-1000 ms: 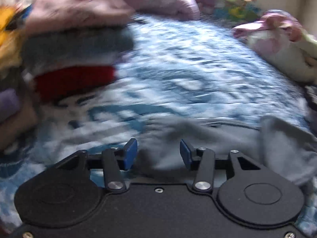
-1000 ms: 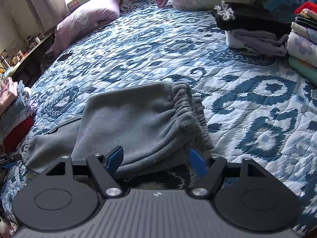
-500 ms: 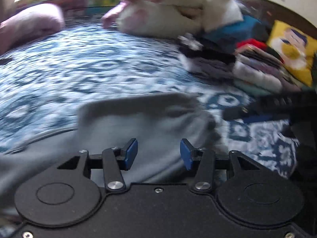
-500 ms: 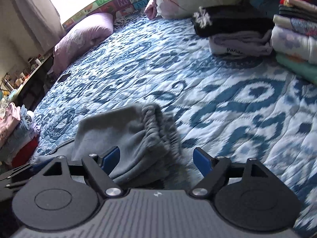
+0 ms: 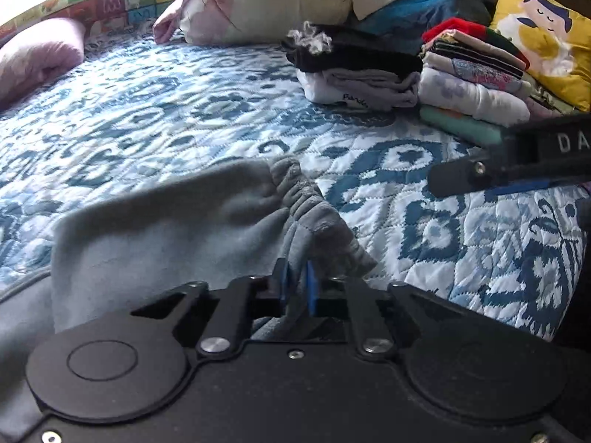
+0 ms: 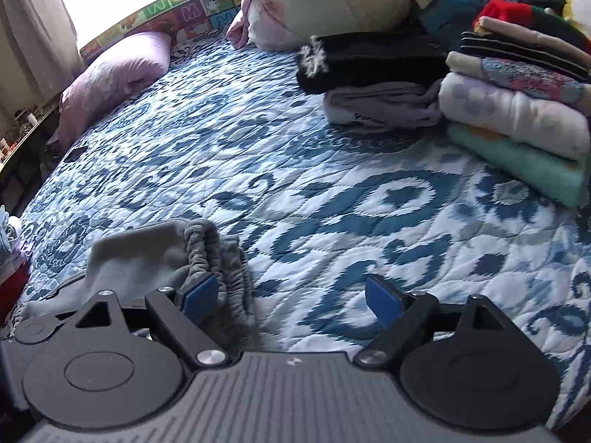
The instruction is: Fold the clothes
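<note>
Grey fleece trousers (image 5: 162, 221) lie folded over on the blue patterned quilt (image 5: 147, 110), with the gathered elastic waistband (image 5: 310, 206) toward the right. My left gripper (image 5: 295, 288) is shut on the waistband's near edge and the cloth bunches between its blue pads. In the right wrist view the trousers (image 6: 147, 254) lie at the lower left. My right gripper (image 6: 291, 301) is open, its left pad touching the waistband (image 6: 221, 262), its right pad over bare quilt. The right gripper's side (image 5: 509, 162) shows in the left wrist view.
Two stacks of folded clothes sit at the right: a black and grey one (image 6: 373, 81) and a taller mixed one (image 6: 517, 110). A purple pillow (image 6: 114, 74) and bundled bedding (image 6: 325, 3) lie at the back. A yellow cushion (image 5: 546, 37) is far right.
My left gripper swung round toward the waistband and closed on it. My right gripper shifted right off the trousers and stayed open.
</note>
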`<state>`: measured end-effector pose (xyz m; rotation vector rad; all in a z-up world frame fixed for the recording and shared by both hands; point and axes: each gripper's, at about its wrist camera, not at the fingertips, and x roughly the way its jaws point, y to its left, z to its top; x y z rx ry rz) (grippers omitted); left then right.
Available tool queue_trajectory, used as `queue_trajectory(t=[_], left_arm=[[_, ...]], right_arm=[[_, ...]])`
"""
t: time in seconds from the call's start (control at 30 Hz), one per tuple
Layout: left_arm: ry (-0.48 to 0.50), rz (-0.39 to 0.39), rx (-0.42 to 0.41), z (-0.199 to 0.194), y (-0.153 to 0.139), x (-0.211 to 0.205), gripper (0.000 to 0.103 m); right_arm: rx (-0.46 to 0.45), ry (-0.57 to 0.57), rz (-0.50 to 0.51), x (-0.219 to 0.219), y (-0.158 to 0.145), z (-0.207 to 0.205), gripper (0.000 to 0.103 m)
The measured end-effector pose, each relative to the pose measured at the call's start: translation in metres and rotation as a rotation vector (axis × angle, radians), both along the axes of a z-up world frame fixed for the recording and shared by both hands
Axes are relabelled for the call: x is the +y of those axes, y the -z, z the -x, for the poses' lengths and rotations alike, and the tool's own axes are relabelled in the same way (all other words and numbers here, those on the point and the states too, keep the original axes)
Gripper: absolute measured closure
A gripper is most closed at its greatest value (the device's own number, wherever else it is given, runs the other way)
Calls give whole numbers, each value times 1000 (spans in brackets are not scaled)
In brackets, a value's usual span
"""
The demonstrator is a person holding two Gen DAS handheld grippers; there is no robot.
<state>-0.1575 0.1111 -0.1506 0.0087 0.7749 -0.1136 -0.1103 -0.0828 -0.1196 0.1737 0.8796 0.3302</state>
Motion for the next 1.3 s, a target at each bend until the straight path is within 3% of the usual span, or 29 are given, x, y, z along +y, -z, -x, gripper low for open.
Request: queue_trajectory(t=[0.3, 0.6, 0.67, 0.77, 0.87, 0.9, 1.07, 1.2, 1.23, 1.3], left_arm=[[-124, 43, -109, 43, -44, 39, 97], [-280, 92, -204, 104, -77, 114, 97], [-317, 105, -222, 118, -81, 132, 97], [-372, 108, -238, 138, -84, 158, 97], [-428, 115, -244, 153, -84, 184, 97], [-445, 116, -245, 158, -83, 193, 97], [-531, 140, -236, 175, -72, 238, 97], [-623, 219, -196, 186, -46, 279, 97], [-658, 242, -176, 188, -35, 290, 96], [-764, 215, -94, 187, -15, 307, 95]], right_arm=[[-47, -17, 34, 4, -13, 22, 17], [-126, -57, 80, 37, -23, 44, 16], [-131, -90, 124, 48, -23, 47, 16], [-122, -137, 109, 60, -22, 50, 16], [-109, -142, 97, 71, -24, 55, 8], [-104, -128, 88, 73, -25, 55, 0], [-94, -125, 25, 80, -27, 54, 0], [-91, -143, 39, 86, -23, 50, 0], [-91, -143, 50, 87, -22, 49, 0], [-87, -144, 73, 89, -16, 45, 0]])
